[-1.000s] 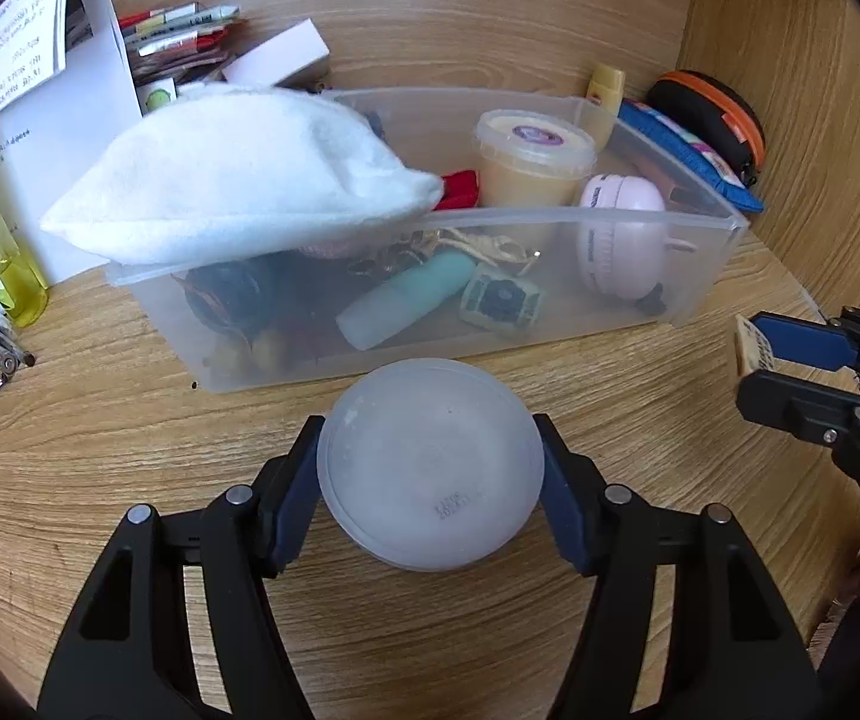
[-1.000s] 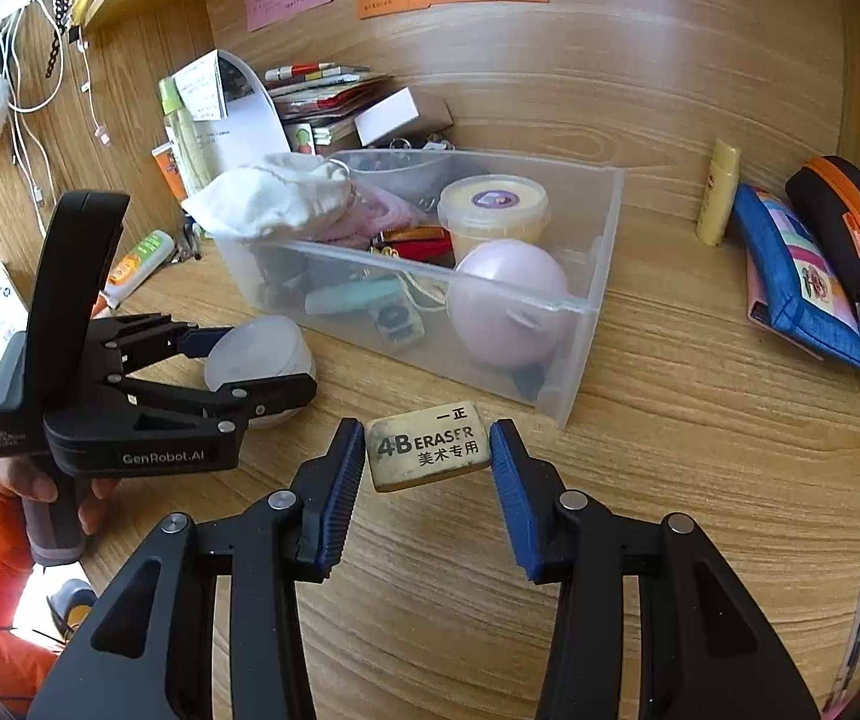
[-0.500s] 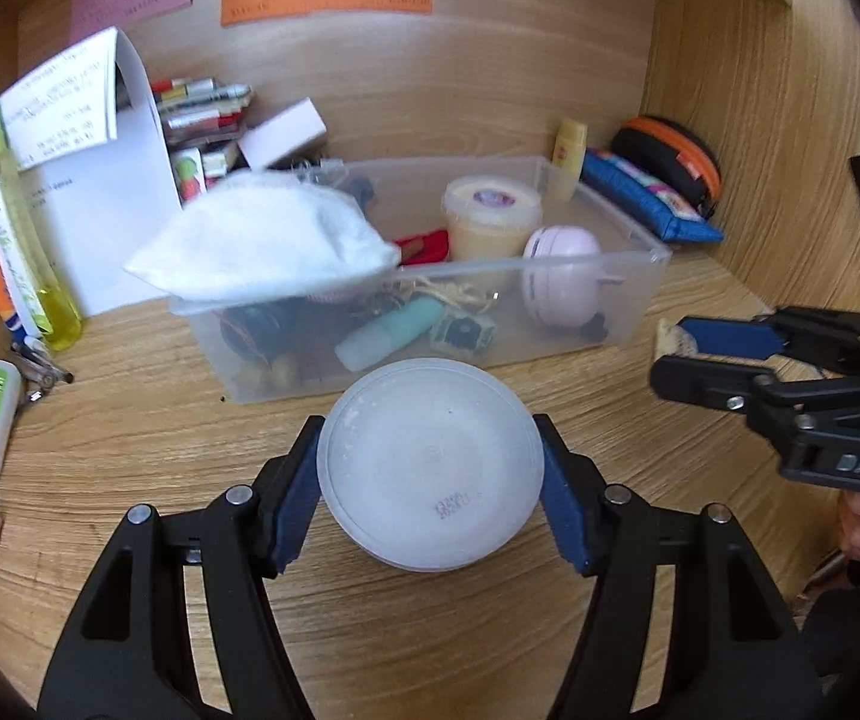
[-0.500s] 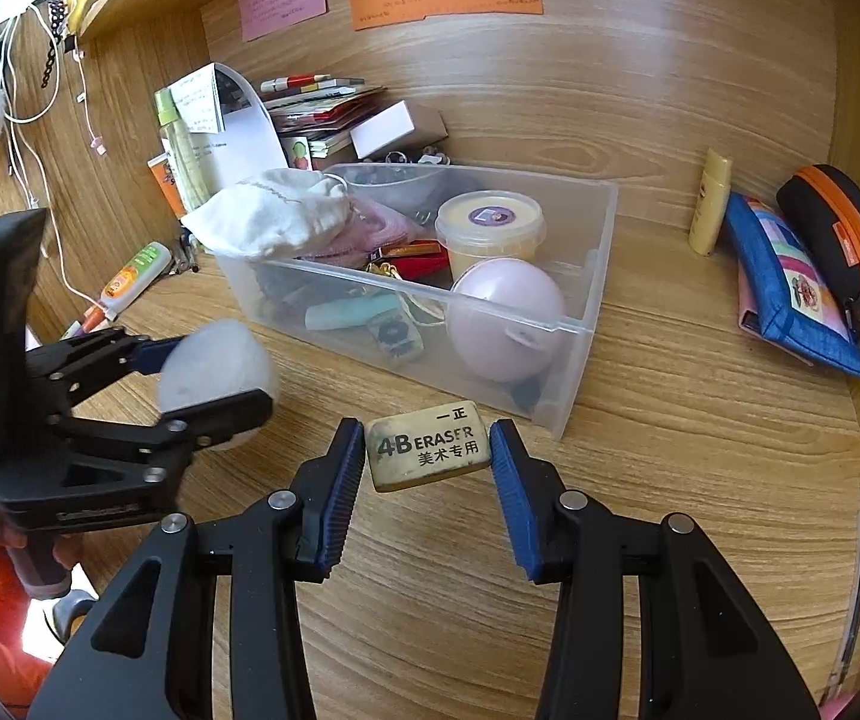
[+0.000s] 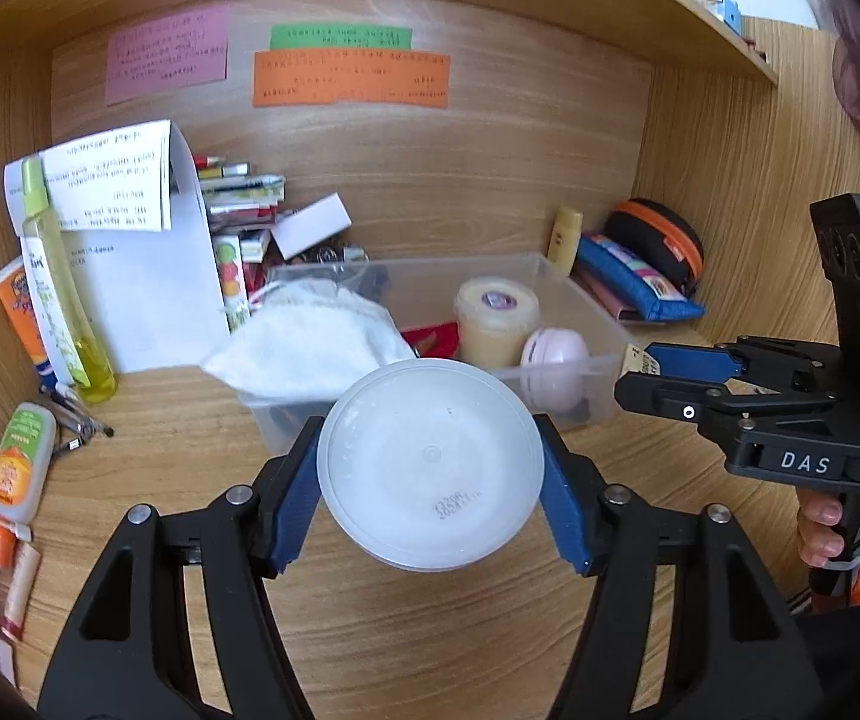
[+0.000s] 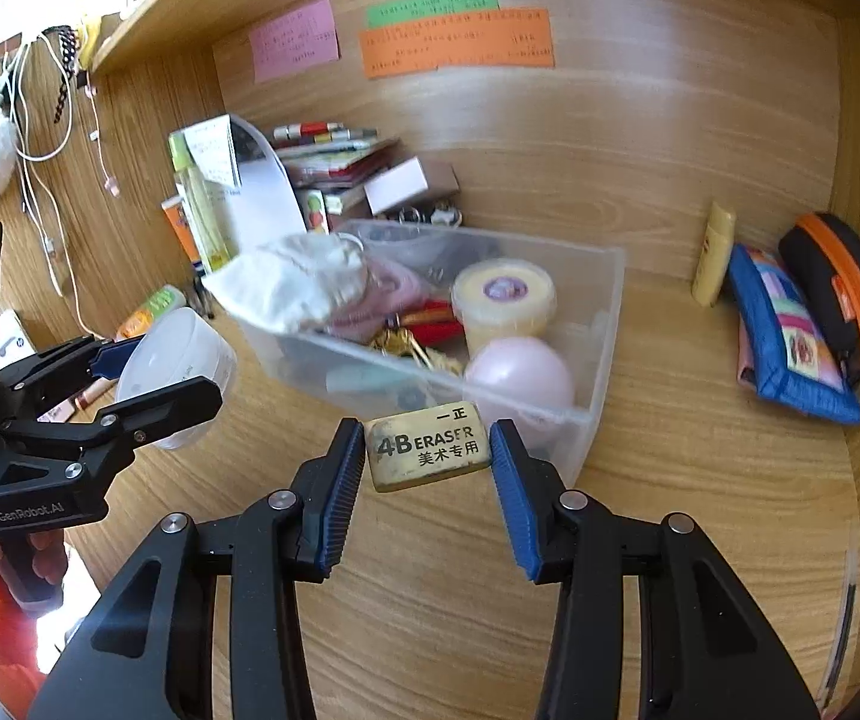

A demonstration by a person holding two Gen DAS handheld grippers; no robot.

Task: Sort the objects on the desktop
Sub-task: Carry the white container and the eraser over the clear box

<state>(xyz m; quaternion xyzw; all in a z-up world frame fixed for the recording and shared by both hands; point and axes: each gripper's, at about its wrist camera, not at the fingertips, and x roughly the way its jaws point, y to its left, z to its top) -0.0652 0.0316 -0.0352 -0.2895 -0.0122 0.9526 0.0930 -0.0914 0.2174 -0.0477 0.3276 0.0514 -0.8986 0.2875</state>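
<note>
Now, left tongs (image 5: 430,468) clamped on round tub (image 5: 430,462), right tongs (image 6: 428,450) clamped on eraser (image 6: 428,445).

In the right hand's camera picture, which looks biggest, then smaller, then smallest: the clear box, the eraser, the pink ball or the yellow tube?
1. clear box
2. eraser and pink ball: they look about alike, and the eraser is closest to the camera, so no ranking.
3. yellow tube: smallest, though it stands farthest back.

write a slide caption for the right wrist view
Right gripper holds a 4B eraser before the clear storage bin.
</note>
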